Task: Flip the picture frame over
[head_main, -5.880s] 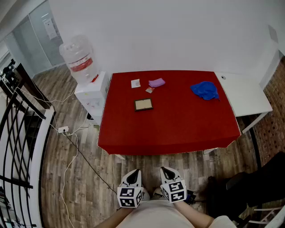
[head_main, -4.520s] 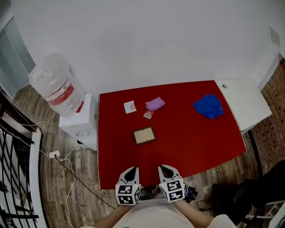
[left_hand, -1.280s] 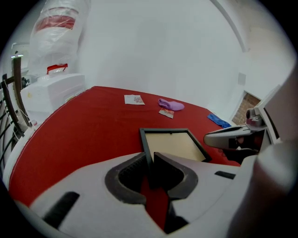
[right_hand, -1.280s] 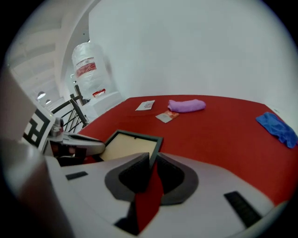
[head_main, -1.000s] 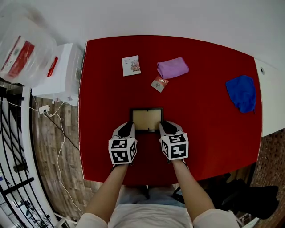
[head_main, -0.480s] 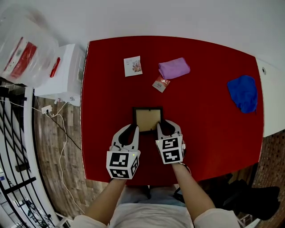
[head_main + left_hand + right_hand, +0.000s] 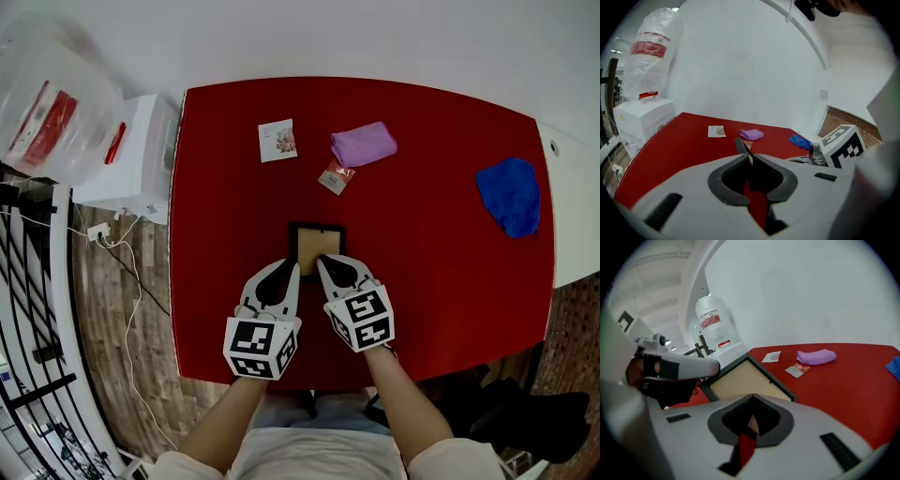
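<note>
The picture frame (image 7: 317, 244) is black-edged with a tan panel, and it sits near the middle of the red table (image 7: 441, 272). It looks narrower than a flat frame, tilted up from the cloth. My left gripper (image 7: 287, 273) is shut on its near left part; in the left gripper view the frame (image 7: 741, 146) shows edge-on, rising from between the jaws (image 7: 749, 157). My right gripper (image 7: 327, 265) is shut on the near right part. The tan panel (image 7: 745, 383) slopes away from the right gripper (image 7: 752, 398), with the left gripper (image 7: 677, 366) beside it.
Beyond the frame lie a purple cloth (image 7: 363, 143), a small packet (image 7: 335, 176) and a printed card (image 7: 277, 140). A blue cloth (image 7: 511, 195) is at the far right. A water dispenser (image 7: 127, 155) with its bottle (image 7: 52, 94) stands off the table's left side.
Both grippers have closed in on the frame's near edge. The frame has shifted slightly right and tipped up, so it looks narrower than half a second ago.
</note>
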Demonstrator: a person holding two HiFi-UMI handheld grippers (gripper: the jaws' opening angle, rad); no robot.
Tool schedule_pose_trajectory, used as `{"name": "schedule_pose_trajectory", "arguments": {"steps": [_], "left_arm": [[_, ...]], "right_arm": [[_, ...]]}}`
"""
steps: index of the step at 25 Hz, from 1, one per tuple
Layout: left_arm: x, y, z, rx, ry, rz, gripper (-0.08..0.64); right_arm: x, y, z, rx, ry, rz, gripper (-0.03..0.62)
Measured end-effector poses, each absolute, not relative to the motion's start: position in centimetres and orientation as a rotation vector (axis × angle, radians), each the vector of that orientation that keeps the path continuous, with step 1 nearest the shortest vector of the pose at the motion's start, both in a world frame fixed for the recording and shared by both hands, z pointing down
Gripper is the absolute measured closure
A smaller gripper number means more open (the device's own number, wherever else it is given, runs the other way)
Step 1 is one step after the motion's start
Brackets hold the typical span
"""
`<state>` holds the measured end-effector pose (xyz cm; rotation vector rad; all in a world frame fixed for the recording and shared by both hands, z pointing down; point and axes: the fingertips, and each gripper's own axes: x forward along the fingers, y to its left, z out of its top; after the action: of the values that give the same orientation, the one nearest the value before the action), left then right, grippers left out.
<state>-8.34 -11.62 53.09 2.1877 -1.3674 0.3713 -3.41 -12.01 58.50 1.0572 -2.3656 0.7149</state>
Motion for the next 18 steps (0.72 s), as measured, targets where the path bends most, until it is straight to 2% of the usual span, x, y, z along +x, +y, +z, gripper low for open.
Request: {"name": "schedule_pose_trajectory", "arguments": {"steps": [14, 18], "left_arm": [[-3.7, -11.3, 50.2, 2.29, -1.248, 0.326, 0.555], [-6.8, -11.1, 52.0, 2.201, -1.37, 0.395, 0.555]], "right_arm": [[-6.1, -10.1, 53.6, 0.924, -2.523, 0.682, 0.588], [-2.3, -10.6, 56.8, 1.056, -2.335, 0.652, 0.588]]}}
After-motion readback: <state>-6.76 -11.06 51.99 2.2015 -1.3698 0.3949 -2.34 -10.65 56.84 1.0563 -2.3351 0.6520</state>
